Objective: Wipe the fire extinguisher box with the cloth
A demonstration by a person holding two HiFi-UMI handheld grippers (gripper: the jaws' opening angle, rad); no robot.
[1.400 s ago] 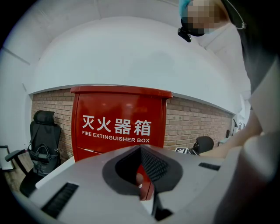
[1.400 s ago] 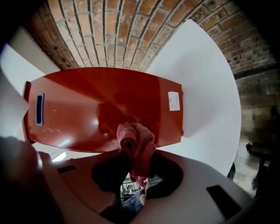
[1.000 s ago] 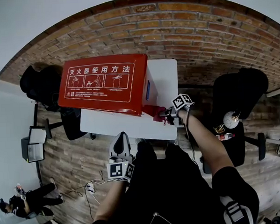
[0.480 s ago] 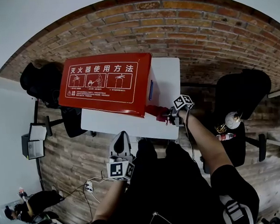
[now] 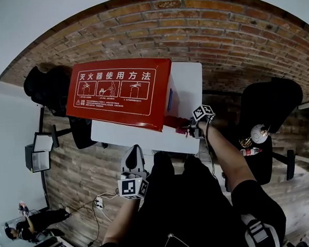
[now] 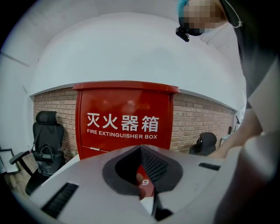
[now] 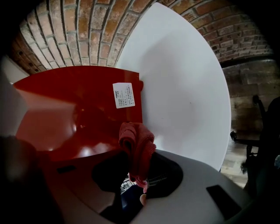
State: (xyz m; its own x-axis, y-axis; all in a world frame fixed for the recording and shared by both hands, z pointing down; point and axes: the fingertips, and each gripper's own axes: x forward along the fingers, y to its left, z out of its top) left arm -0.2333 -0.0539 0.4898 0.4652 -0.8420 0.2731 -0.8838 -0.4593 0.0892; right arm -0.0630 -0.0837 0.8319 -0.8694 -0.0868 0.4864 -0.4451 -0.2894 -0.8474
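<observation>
The red fire extinguisher box (image 5: 119, 91) stands on a white table (image 5: 187, 82), its lid printed with white instructions. My right gripper (image 5: 188, 129) is shut on a red cloth (image 5: 181, 130) at the box's near right corner. In the right gripper view the bunched cloth (image 7: 136, 140) sticks up from the right gripper (image 7: 141, 162) against the box's glossy red side (image 7: 78, 105), below a white label (image 7: 123, 95). My left gripper (image 5: 134, 151) hangs shut and holds nothing in front of the table's near edge. It (image 6: 140, 148) points at the box's front (image 6: 124, 120).
Black office chairs stand left of the table (image 5: 47, 90) and to the right (image 5: 267, 101). A brick wall (image 5: 232, 39) runs behind the table. The floor (image 5: 79, 171) is wood planks with cables. A person crouches at the far lower left (image 5: 30, 225).
The right gripper has edged slightly down along the box's right side, and less of the cloth shows now. The left gripper has not moved.
</observation>
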